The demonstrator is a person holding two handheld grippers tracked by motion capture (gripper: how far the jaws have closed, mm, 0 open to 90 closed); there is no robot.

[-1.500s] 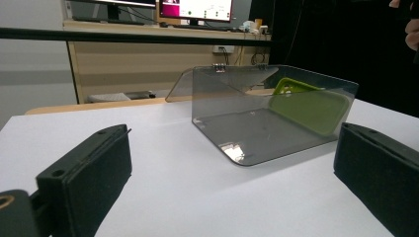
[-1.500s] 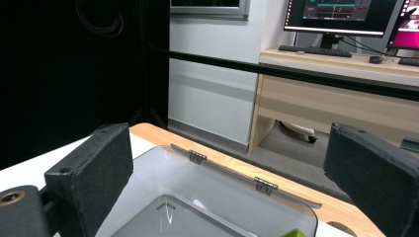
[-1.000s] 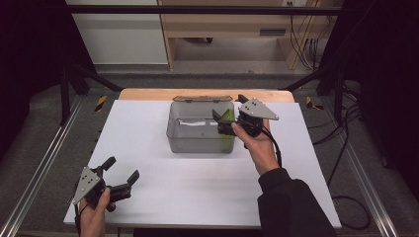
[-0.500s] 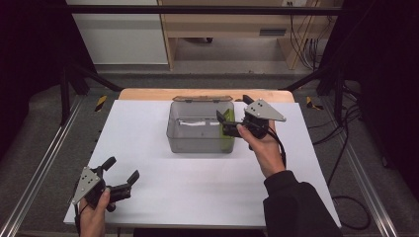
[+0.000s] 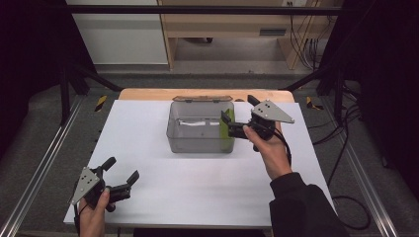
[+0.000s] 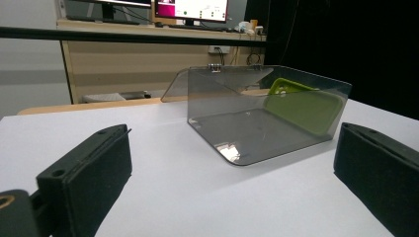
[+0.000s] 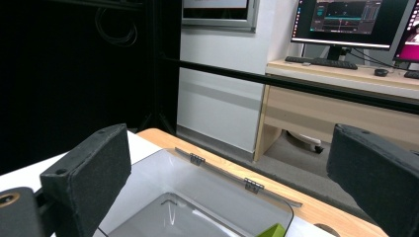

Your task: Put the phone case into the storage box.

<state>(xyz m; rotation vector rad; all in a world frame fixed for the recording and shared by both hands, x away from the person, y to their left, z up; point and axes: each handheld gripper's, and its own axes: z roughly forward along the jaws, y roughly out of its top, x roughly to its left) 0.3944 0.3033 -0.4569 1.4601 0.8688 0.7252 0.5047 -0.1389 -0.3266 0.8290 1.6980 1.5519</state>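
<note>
In the high view, a clear grey box (image 5: 200, 127) is seen standing toward the far middle of the white desk (image 5: 163, 197), its hinged lid (image 5: 201, 98) laid open behind it at the desk's far edge. A green phone case (image 5: 227, 132) is leaned upright against the inside of the box's right wall. The right gripper (image 5: 239, 118) is held by the right hand (image 5: 269, 148) just beside the box's right side, its jaws spread wide and pointed left over that wall; nothing is held between them. The left gripper (image 5: 121, 175) is held by the left hand (image 5: 94, 212) near the front left corner of the desk, well apart from the box, with its jaws likewise spread and empty.

In the left gripper view, the two black jaws are seen far apart at the bottom corners, low over the white desk (image 6: 173, 197). The box (image 6: 262, 116) is seen ahead between them, and the green phone case (image 6: 304, 106) is made out through its tinted wall, tilted against the far side.

In the right gripper view, the jaws are seen wide apart above the open box (image 7: 192, 207). The lid (image 7: 232, 180) with its two small hinges is seen lying back on the wooden edge, and a corner of the green phone case (image 7: 272, 230) is caught at the bottom. A second desk carrying monitors (image 7: 356, 17) is seen beyond.
</note>
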